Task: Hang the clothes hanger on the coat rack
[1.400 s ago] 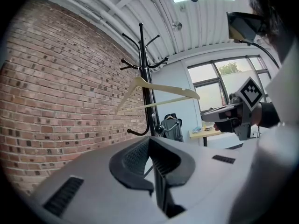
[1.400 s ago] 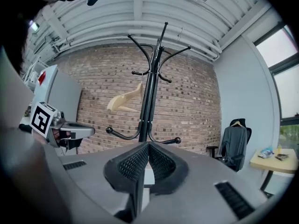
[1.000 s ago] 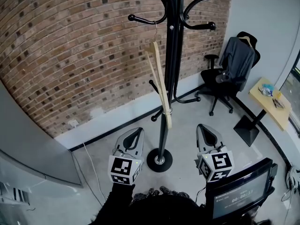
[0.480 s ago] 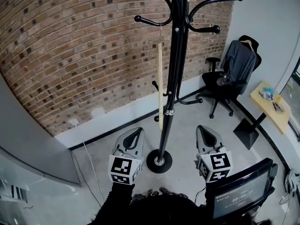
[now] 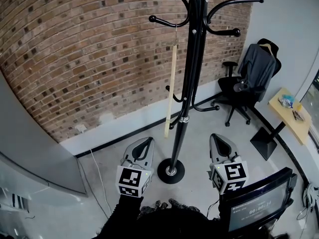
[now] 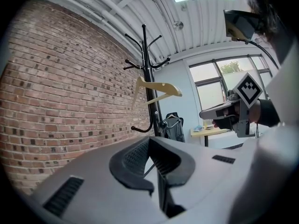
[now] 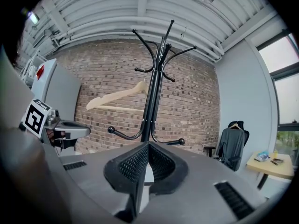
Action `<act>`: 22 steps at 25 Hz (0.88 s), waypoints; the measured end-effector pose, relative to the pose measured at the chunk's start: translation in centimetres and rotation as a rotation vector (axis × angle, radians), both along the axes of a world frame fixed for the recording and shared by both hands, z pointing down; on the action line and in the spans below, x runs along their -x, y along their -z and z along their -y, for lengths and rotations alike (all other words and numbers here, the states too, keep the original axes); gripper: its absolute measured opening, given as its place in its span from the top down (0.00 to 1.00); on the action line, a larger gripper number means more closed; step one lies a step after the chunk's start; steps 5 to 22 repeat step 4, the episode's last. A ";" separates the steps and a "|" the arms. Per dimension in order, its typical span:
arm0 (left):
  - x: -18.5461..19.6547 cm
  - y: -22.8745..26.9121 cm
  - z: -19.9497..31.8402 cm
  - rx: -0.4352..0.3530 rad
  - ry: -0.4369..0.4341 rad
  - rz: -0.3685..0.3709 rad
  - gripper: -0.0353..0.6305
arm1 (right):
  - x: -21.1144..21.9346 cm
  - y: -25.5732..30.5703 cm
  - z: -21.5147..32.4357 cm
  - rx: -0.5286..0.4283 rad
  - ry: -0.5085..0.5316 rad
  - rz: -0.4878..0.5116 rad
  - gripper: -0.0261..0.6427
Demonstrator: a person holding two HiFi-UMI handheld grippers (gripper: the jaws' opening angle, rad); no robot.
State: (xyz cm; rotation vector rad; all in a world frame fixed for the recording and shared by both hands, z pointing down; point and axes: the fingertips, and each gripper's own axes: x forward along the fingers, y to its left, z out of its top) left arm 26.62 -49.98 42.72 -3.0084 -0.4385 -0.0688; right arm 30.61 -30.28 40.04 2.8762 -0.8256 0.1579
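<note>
Since the earlier frame, we see the clothes hanger (image 5: 171, 88) turn on its hook, its lower end now tilting left. It hangs from an upper arm of the coat rack (image 5: 190, 83). We hold the left claw (image 5: 147, 140) and right claw (image 5: 216, 136) closed and empty, near the rack's base.

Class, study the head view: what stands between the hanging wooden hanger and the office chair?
The coat rack's black pole stands between the hanger and the chair. The head view shows this plainly; the hanger hangs from a hook beside the pole.
</note>
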 end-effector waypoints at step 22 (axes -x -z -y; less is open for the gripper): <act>-0.1 -0.1 0.4 -0.001 -0.001 0.010 0.94 | -0.2 0.2 0.6 0.011 0.004 -0.005 0.95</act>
